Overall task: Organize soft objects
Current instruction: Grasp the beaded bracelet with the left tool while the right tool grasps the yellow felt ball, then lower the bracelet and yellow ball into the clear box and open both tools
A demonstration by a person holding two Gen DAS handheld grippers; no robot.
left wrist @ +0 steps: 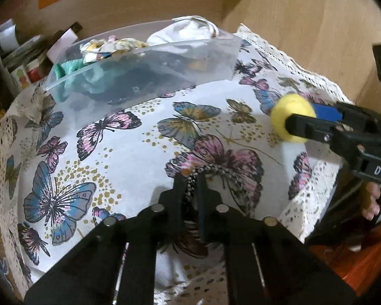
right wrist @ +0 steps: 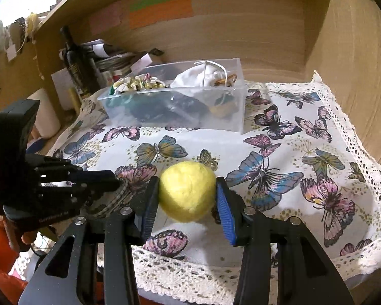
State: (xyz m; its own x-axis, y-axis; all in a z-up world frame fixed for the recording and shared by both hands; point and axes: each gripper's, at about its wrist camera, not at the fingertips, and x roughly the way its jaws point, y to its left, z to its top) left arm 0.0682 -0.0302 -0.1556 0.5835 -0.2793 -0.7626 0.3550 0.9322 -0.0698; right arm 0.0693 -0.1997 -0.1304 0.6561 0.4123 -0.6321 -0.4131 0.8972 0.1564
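Right wrist view shows you one round yellow fuzzy ball on the white butterfly tablecloth with a lace edge. Your right gripper squeezes that ball, with one blue pad pressed on each side of it. You can count two blue pads and one ball.

Your left gripper is shut tight on a small beaded, scaly-looking band that lies on the cloth. The band is thin and partly hidden by the black fingers, so you cannot tell just what it is.

One clear plastic box stands at the back of the cloth, well apart from the ball. Inside it you can see soft things piled up: one white cloth bag with a string, one flowery ruffled scrunchie, something green and some dark things you cannot tell apart.

Behind the box, on the left, stand one dark glass bottle and a messy stack of papers and small packs. Wooden walls close in the back and the right side. Bare cloth lies between the ball and the box.
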